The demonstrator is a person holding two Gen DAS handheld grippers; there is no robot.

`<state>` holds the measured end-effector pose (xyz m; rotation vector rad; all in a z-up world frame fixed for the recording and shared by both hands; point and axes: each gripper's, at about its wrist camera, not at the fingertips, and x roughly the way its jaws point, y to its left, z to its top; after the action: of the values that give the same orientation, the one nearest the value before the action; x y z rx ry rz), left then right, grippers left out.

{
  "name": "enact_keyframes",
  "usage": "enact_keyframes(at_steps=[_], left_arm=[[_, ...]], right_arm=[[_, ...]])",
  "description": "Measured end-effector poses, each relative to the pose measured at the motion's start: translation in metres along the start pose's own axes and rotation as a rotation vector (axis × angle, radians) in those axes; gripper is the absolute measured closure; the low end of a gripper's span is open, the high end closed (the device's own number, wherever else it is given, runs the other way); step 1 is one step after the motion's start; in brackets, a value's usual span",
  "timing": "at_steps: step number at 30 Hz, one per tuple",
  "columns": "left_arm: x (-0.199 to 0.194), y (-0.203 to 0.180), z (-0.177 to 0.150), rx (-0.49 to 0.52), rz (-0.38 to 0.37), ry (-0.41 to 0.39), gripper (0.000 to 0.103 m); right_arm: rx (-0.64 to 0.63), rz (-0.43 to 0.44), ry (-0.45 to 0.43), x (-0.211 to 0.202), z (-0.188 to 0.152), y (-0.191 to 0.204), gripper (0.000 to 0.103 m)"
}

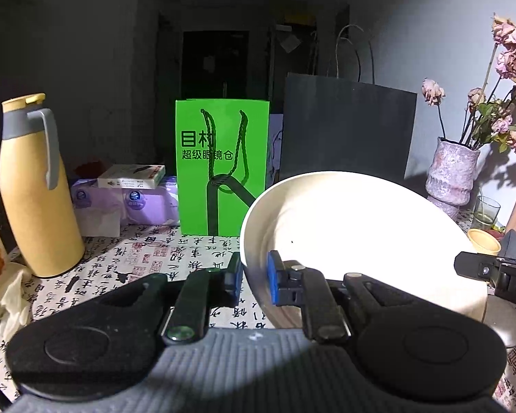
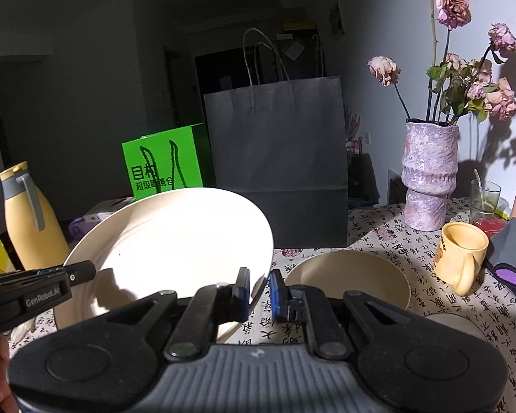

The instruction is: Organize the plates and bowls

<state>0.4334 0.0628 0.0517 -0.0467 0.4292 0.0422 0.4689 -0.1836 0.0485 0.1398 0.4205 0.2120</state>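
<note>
In the left wrist view, the cream plate [image 1: 361,241] is clamped at its rim by the left gripper [image 1: 254,277], raised above the table [image 1: 137,258].

In the right wrist view, the opposite rim is pinched by the right gripper [image 2: 259,292], near the bowl [image 2: 347,278] toward the table's near edge. If the thin rim grips slip, the plate could be dropped onto it.

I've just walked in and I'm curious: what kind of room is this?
Probably a home dining table: a calligraphy-print tablecloth with a vase of dried roses, a yellow mug and a thermos jug on it.
</note>
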Motion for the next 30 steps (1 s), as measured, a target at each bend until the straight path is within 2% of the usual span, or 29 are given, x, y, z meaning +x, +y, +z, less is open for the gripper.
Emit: enact_keyframes(at_steps=[30], left_arm=[[-0.118,-0.024,-0.022,-0.006,0.052,-0.07,0.088]], right_arm=[[0.012,0.066,-0.065,-0.11,-0.028,-0.003,0.091]])
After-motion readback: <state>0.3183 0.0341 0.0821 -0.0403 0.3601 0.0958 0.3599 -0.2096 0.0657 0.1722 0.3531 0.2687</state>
